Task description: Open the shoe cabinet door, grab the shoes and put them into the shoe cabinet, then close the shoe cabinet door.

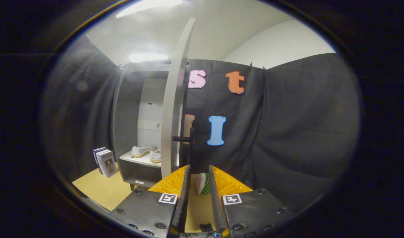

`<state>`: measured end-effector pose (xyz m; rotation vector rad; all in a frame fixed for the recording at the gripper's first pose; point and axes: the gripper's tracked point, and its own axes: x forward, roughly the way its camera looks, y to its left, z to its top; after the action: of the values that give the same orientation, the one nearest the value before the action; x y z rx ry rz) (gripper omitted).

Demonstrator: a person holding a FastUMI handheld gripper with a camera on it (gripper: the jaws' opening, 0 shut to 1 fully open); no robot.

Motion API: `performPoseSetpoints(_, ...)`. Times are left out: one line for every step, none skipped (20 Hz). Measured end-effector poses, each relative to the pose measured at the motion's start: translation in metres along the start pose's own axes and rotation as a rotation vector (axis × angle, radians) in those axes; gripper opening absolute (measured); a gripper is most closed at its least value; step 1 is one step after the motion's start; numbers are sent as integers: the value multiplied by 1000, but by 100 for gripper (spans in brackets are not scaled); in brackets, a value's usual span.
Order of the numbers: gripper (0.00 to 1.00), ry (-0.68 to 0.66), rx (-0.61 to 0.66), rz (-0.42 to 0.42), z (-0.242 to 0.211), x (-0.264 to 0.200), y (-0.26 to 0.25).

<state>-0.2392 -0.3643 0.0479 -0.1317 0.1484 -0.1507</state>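
Beside open door (pixel 172 109), fingers (pixel 199 178) narrowly parted, empty.

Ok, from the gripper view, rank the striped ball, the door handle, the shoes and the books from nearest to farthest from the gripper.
1. Striped ball, on the floor just ahead of the gripper, whose fingers are close together with nothing held.
2. Door handle, on the open cabinet door.
3. Shoes on the cabinet shelf and books beside the cabinet: too close to call.

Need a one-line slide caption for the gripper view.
Shoes on the shelf of the shoe cabinet; door open, edge-on; empty gripper nearly closed below its handle.
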Motion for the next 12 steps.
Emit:
performPoseSetpoints(35,-5,12,31,1,2,2)
performPoseSetpoints(35,-9,21,57,1,6,4)
performPoseSetpoints(35,-11,26,84,1,10,6)
performPoseSetpoints(35,-10,25,98,-1,16,7)
performPoseSetpoints(35,-11,24,112,-1,22,8)
performPoseSetpoints(35,-11,26,130,-1,26,11)
performPoseSetpoints(35,-9,31,150,-1,29,14)
performPoseSetpoints(35,-5,39,167,-3,32,17)
performPoseSetpoints(35,-1,45,181,-4,32,17)
performPoseSetpoints(35,2,46,185,-6,33,16)
performPoseSetpoints(35,2,46,192,-6,33,16)
performPoseSetpoints(35,3,46,198,-6,33,17)
